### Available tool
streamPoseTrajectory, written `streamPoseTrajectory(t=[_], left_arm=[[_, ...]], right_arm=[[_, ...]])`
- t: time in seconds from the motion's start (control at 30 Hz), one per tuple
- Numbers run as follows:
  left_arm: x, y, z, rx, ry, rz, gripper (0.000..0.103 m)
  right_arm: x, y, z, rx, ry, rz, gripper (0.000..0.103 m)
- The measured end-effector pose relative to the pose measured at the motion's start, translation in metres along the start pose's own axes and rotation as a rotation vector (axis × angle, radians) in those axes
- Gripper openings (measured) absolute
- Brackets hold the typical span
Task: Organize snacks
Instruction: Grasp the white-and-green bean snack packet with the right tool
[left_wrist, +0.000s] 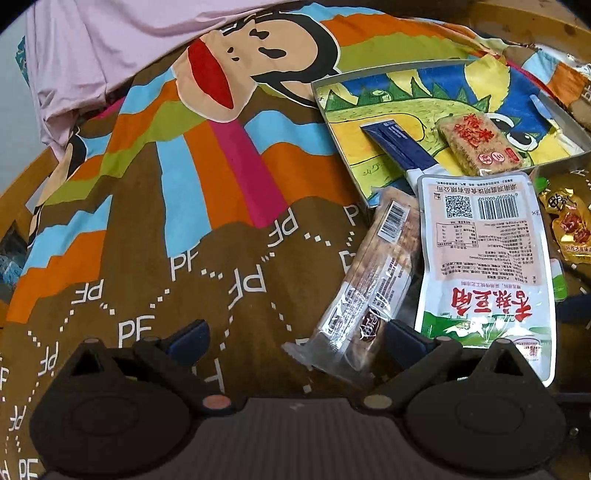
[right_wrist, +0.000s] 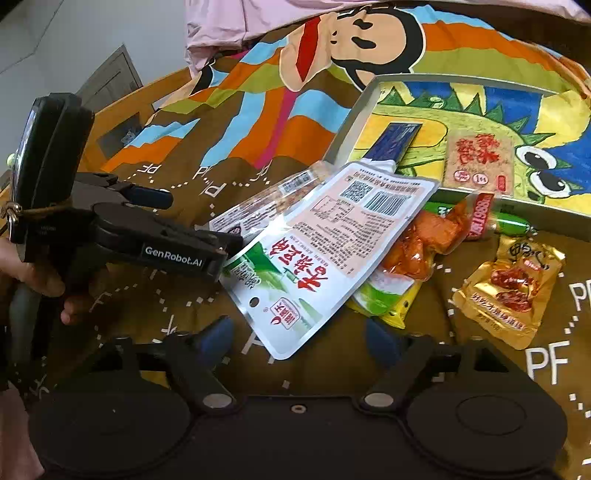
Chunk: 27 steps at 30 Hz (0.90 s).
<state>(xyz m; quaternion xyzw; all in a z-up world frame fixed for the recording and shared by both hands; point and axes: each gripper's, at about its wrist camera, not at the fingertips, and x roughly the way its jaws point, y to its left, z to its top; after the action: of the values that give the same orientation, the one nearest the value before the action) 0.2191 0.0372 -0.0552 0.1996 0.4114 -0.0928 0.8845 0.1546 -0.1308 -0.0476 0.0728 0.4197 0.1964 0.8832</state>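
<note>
In the left wrist view my left gripper (left_wrist: 297, 335) is open, and the near end of a clear-wrapped cracker bar (left_wrist: 373, 280) lies between its blue pads (left_wrist: 192, 334), close to the right one. Over the bar's right side lies a white pouch with red characters (left_wrist: 484, 258). In the right wrist view my right gripper (right_wrist: 299, 341) is open, with the near corner of the white pouch (right_wrist: 325, 251) between its fingers and neither pad pressing it. The left gripper (right_wrist: 203, 219) shows there at the left, by the cracker bar (right_wrist: 273, 199). The dinosaur-print tray (right_wrist: 354, 114) holds a dark blue stick packet (right_wrist: 395, 140) and a square rice-cracker pack (right_wrist: 478, 162).
Loose on the cartoon monkey cloth (right_wrist: 229, 122) right of the pouch lie an orange-red pack (right_wrist: 424, 243), a green sausage (right_wrist: 511, 221), a yellow-green pack (right_wrist: 388, 301) and a gold pack (right_wrist: 513, 288). A hand (right_wrist: 48, 284) holds the left gripper. Pink fabric (left_wrist: 110, 37) lies at the back.
</note>
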Motion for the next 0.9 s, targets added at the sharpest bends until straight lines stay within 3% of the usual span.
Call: streamPoseTrajectory(t=[0.13, 0.2, 0.43, 0.77, 0.9], left_arm=[[-0.001, 0.002, 0.000, -0.017, 0.005, -0.001, 0.103], [-0.001, -0.001, -0.001, 0.000, -0.003, 0.010, 0.103], [-0.003, -0.007, 0.000, 0.049, -0.024, 0.032, 0.103], [-0.010, -0.014, 0.000, 0.091, -0.055, 0.038, 0.103], [-0.012, -0.018, 0.000, 0.115, -0.071, 0.038, 0.103]], right_arm=[[0.002, -0.001, 0.001, 0.026, 0.003, 0.037, 0.051], [0.004, -0.002, 0.002, 0.040, 0.002, 0.049, 0.050], [0.005, -0.015, 0.003, 0.133, 0.002, 0.056, 0.022], [-0.028, -0.020, 0.005, 0.156, -0.028, -0.006, 0.014], [-0.046, -0.036, 0.002, 0.200, -0.016, -0.083, 0.013]])
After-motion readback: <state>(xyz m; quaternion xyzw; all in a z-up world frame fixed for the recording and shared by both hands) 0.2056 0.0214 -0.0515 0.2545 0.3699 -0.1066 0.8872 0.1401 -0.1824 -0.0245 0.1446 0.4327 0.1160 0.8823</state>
